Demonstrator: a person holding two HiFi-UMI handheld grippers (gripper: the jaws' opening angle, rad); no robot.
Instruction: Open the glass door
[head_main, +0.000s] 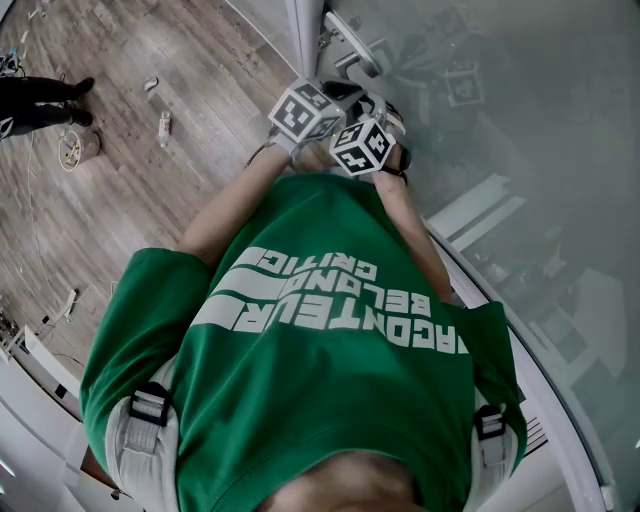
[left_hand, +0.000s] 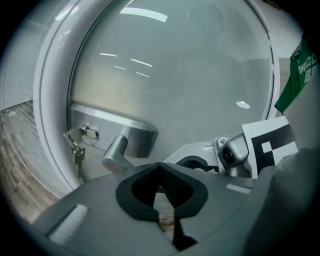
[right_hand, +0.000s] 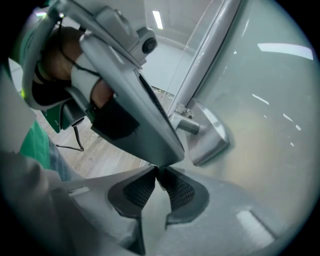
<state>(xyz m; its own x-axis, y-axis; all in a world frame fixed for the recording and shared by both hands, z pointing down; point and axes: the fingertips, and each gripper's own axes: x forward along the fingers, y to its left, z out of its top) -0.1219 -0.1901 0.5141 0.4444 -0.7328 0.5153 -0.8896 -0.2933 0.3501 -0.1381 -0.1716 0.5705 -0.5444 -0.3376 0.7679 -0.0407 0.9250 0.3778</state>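
Observation:
The frosted glass door (head_main: 520, 120) fills the right of the head view. Its metal lever handle (head_main: 355, 55) sits by the white door frame (head_main: 300, 30). Both grippers are held close together just short of the handle, each with a marker cube. In the left gripper view, the handle (left_hand: 117, 150) and its plate lie beyond my left gripper (left_hand: 160, 167), with keys (left_hand: 75, 145) hanging in the lock. The left jaws are shut on nothing. My right gripper (right_hand: 157, 172) is also shut and empty, its tips under the left gripper's body (right_hand: 130, 100). The handle (right_hand: 192, 125) is beyond them, untouched.
Wooden floor (head_main: 150, 180) spreads to the left of the door. A person's dark legs (head_main: 40, 100) stand at the far left, near a round object (head_main: 72, 150) and small bits on the floor. A white ledge (head_main: 40, 370) runs along the lower left.

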